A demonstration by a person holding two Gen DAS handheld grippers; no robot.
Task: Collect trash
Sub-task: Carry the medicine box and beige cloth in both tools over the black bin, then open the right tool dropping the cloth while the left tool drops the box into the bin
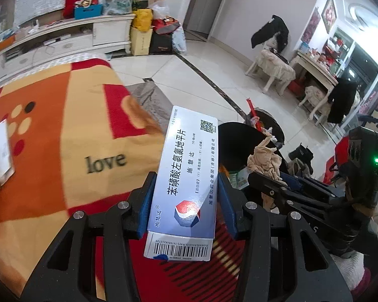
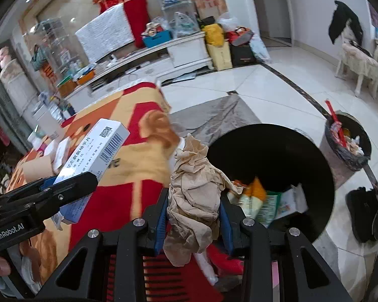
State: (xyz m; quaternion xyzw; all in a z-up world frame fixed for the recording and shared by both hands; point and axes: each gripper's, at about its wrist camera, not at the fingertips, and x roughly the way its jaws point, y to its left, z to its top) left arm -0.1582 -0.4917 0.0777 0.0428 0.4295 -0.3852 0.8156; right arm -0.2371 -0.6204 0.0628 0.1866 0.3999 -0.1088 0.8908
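Left wrist view first: the left hand-held gripper (image 1: 186,198) is clamped partway closed on a white-and-blue box (image 1: 186,183), pads pressing on its long sides, box pointing forward out of the jaws. It hangs over the edge of the blanket-covered surface (image 1: 63,138), with the black bin (image 1: 235,148) just beyond and to the right. One more flat packet (image 1: 1,151) lies on the blanket at far left.

Right wrist view: the right hand-held gripper (image 2: 194,216) is squeezed down tight on a crumpled brown tissue (image 2: 194,191). The bin's (image 2: 322,176) mouth is right ahead, with wrappers (image 2: 262,201) already at the bottom. A second, fuller bin (image 2: 347,146) stands further off on the floor.

My read: both pieces are picked up and it's the carry-to-bin step. Next it needs each gripper squarely over the opening before letting go, or the stuff lands on the floor.
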